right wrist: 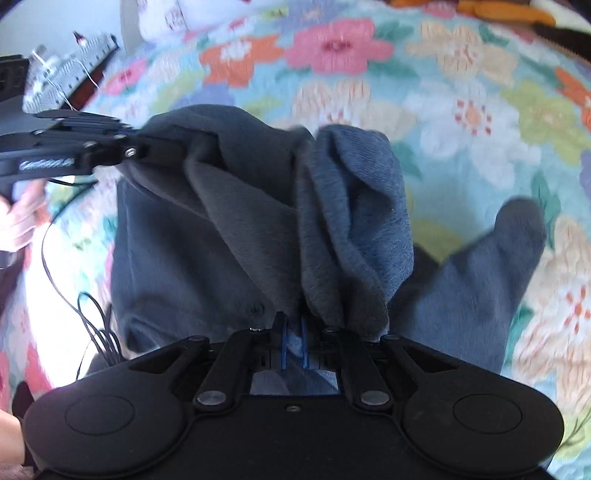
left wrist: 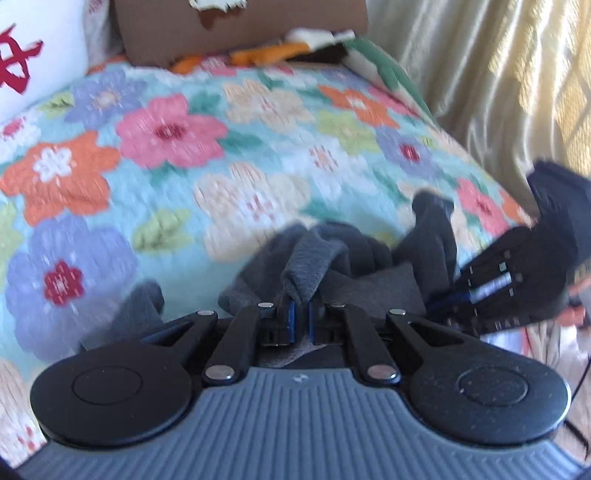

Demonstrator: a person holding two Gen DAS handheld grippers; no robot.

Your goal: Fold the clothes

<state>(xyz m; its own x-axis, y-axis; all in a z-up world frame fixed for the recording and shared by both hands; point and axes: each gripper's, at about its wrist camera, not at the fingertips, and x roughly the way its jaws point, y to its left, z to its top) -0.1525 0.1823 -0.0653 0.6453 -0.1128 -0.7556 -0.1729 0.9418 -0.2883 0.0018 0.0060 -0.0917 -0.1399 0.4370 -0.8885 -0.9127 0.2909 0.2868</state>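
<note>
A dark blue-grey fleece garment (right wrist: 258, 221) lies bunched on the flower-patterned quilt (right wrist: 461, 110), its soft cloth gathered into upright folds at the middle. One rounded sleeve end (right wrist: 517, 236) spreads flat on the quilt, off to the right of the folds.

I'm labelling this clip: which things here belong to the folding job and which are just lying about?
Part of the job:
dark grey fleece garment
left gripper, shut on it
right gripper, shut on it

Just lying about:
floral quilted bedspread
brown cardboard box
white pillow with red mark
cream curtain
</note>
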